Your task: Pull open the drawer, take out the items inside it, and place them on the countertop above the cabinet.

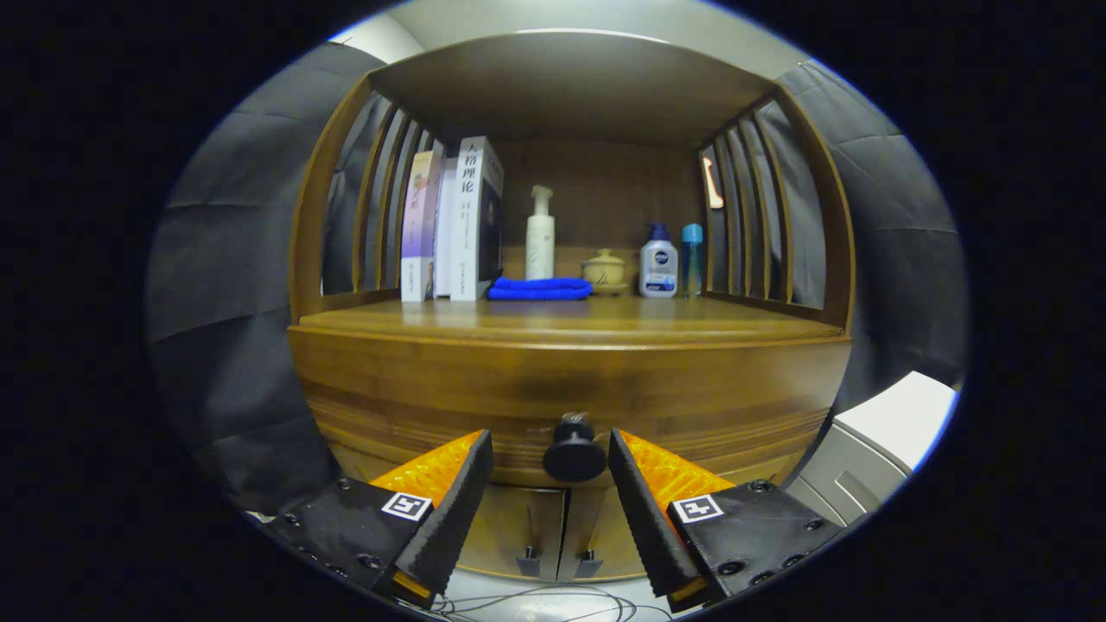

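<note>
On the countertop (570, 324) of the wooden cabinet (570, 380) stand, from one side to the other, a row of upright books (454, 220), a white pump bottle (540, 235) behind a folded blue cloth (540, 288), a small lidded pot (605, 270), a second pump bottle (658, 262) and a blue-capped bottle (692, 257) — all well back, under the slatted upper shelf. Below the countertop lies the drawer (570, 393), closed, its dark round knob (574, 451) facing me. My gripper (551, 453) is spread wide, one finger on either side of the knob; neither appears to touch it, though the gap is hard to judge. Beneath the drawer are two cabinet doors (553, 527) with small handles — cables (536, 605) trail on the floor below.
</note>
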### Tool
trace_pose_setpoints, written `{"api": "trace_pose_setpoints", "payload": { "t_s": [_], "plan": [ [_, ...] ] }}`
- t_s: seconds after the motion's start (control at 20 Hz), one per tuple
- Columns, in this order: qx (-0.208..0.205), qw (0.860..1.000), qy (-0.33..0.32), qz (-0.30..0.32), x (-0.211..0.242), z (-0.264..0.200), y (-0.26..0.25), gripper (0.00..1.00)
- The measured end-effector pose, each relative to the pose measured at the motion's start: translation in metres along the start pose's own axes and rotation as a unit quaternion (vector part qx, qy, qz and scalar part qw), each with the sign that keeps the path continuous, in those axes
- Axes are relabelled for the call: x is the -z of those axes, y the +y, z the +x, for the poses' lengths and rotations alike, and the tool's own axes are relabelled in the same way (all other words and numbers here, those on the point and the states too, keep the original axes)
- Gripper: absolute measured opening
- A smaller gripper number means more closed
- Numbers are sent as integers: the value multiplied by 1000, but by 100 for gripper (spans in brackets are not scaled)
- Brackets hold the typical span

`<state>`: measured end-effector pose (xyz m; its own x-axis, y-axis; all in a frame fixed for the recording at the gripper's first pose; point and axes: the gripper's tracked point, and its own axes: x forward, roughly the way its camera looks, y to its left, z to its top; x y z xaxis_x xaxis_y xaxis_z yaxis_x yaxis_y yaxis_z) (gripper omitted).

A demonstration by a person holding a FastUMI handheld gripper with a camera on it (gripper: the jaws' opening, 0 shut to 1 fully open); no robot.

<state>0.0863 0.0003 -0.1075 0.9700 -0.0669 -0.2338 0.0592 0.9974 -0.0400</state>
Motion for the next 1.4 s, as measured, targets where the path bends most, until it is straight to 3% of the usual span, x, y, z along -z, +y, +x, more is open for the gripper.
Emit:
{"api": "trace_pose_setpoints", "payload": {
  "t_s": [0.05, 0.4, 0.55, 0.6, 0.65, 1.4],
  "plan": [
    [2, 1000, 12, 4, 4, 4, -2, 86],
    [8, 997, 66, 44, 17, 26, -10, 52],
    [-10, 995, 80, 51, 20, 27, -10, 36],
    [-13, 995, 84, 53, 20, 25, -10, 36],
    [-10, 995, 85, 57, 21, 25, -10, 24],
    [-18, 994, 98, 44, 39, -70, -10, 24]
  ]
}}
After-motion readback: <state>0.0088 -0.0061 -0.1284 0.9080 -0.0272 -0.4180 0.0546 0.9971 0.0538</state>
